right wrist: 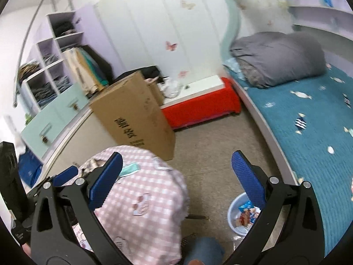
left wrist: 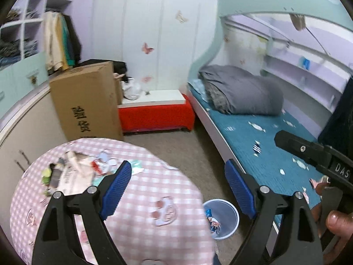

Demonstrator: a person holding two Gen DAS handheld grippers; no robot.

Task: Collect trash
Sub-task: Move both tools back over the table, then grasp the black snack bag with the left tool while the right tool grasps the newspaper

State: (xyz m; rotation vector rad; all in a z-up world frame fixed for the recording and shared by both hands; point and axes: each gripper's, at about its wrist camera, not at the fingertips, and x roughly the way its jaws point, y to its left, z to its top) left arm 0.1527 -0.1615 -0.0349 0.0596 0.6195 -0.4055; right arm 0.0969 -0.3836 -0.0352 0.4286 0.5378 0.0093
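Left wrist view: round desk with pink checked cloth at 7 o'clock, trash pile of wrappers and paper on its far left part, teal wrapper just beside the left gripper's left pad. Cardboard box stands behind the desk at 10 o'clock. Left gripper open wide, nothing between the pads. White trash bin on the floor at 5 o'clock, between desk and bed, wrappers inside. Right wrist view: right gripper open too, empty, over desk edge and floor; bin at 5 o'clock.
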